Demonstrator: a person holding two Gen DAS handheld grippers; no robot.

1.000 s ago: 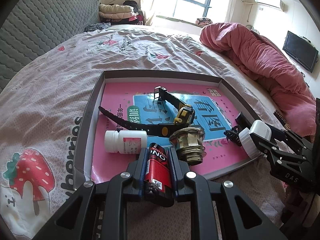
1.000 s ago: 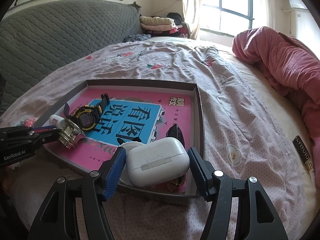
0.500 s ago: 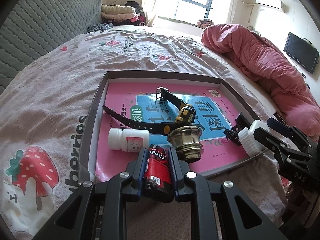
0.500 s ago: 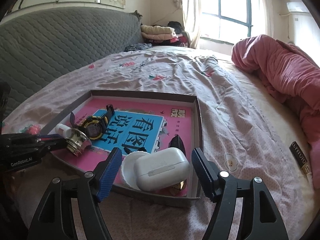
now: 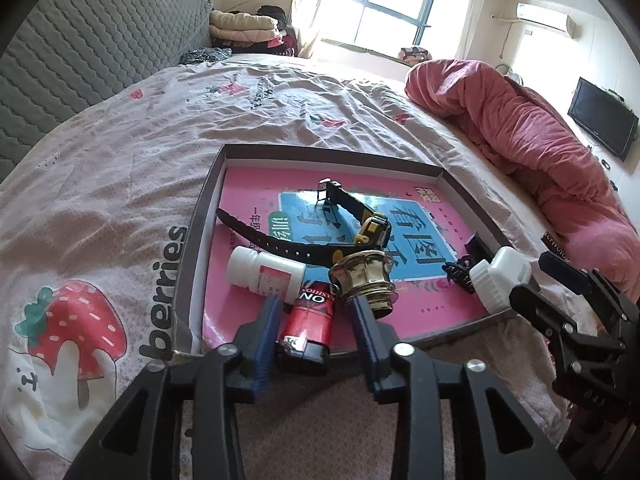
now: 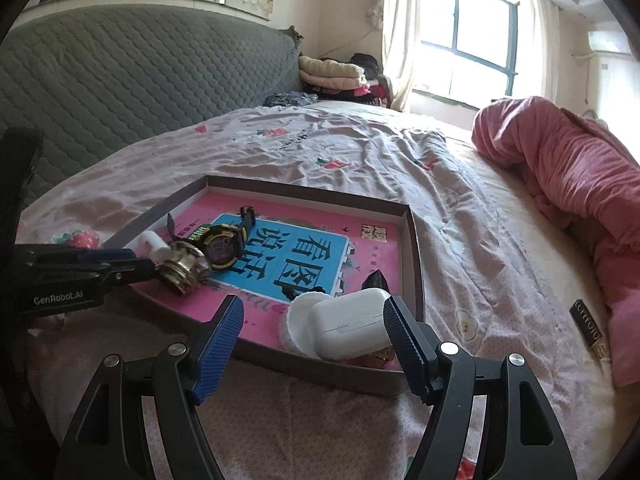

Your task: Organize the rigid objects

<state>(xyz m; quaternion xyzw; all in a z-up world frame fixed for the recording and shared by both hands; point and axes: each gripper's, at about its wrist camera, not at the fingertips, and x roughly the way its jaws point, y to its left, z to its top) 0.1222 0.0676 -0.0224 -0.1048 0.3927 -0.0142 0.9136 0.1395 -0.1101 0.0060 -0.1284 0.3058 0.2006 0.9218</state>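
Note:
A shallow brown tray (image 5: 200,216) with a pink book cover as its floor lies on the bed. In it are a black and yellow watch (image 5: 372,228), a white pill bottle (image 5: 264,272), a brass knob (image 5: 364,276), a black hair clip (image 5: 460,268) and a white earbud case (image 6: 348,328) leaning on a round white lid (image 6: 298,320). My left gripper (image 5: 316,304) is opening; a red cylinder (image 5: 312,312) lies loose between its pads at the tray's near edge. My right gripper (image 6: 313,308) stands open around the earbud case in the near right corner.
A bunched pink quilt (image 5: 520,120) fills the right side of the bed. A grey quilted headboard (image 5: 80,60) runs along the left. A small black and gold packet (image 6: 588,328) lies on the sheet right of the tray. Folded clothes are stacked by the window.
The left jaws have spread off the red cylinder, which now rests on the tray's edge. The right gripper opened wider and drew back and up from the earbud case.

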